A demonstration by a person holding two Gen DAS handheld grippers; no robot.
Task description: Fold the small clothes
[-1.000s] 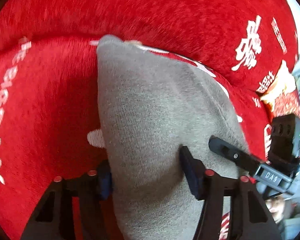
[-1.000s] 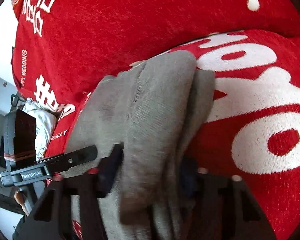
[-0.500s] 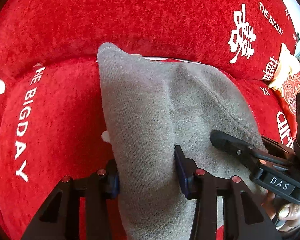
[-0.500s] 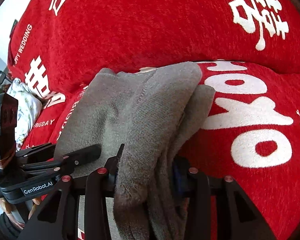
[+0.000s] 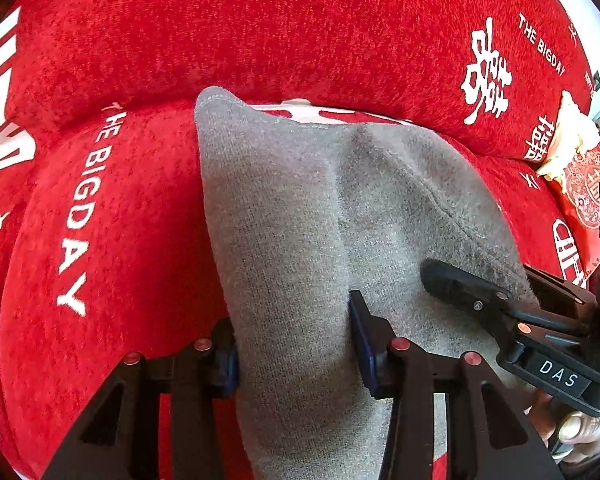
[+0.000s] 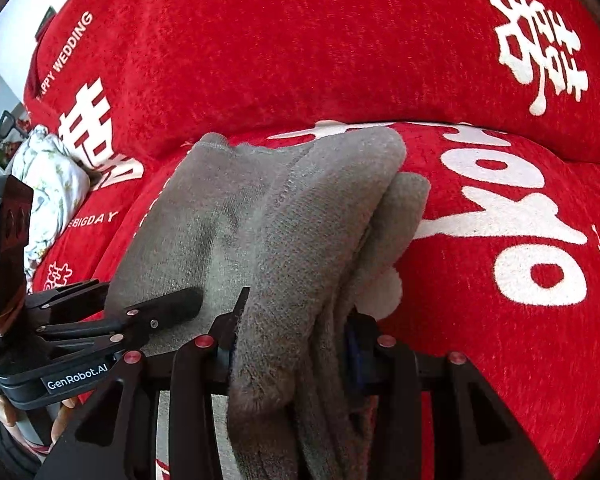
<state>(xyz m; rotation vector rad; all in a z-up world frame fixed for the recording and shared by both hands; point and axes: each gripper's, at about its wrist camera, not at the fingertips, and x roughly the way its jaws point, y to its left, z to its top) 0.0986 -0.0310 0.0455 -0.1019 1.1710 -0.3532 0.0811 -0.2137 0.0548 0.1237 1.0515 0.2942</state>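
Note:
A grey knit garment (image 5: 300,216) lies folded on a red sofa seat (image 5: 112,248). My left gripper (image 5: 294,344) is shut on its near left edge, the cloth bunched between the blue pads. My right gripper (image 6: 294,340) is shut on the garment's (image 6: 284,208) near right edge, where several layers stack up. Each gripper shows in the other's view: the right one (image 5: 500,312) low at the right of the left wrist view, the left one (image 6: 148,316) low at the left of the right wrist view. The garment's far end rests near the backrest.
The red backrest (image 5: 300,32) with white lettering rises just behind the garment. A floral cushion (image 6: 48,196) lies at the sofa's left end. A red and cream cushion (image 5: 572,168) lies at the right end. A white pompom (image 6: 380,292) pokes out beside the garment.
Both grippers have drawn back and risen a little with the garment held, so more of the sofa seat and backrest shows. The garment's shape has barely changed.

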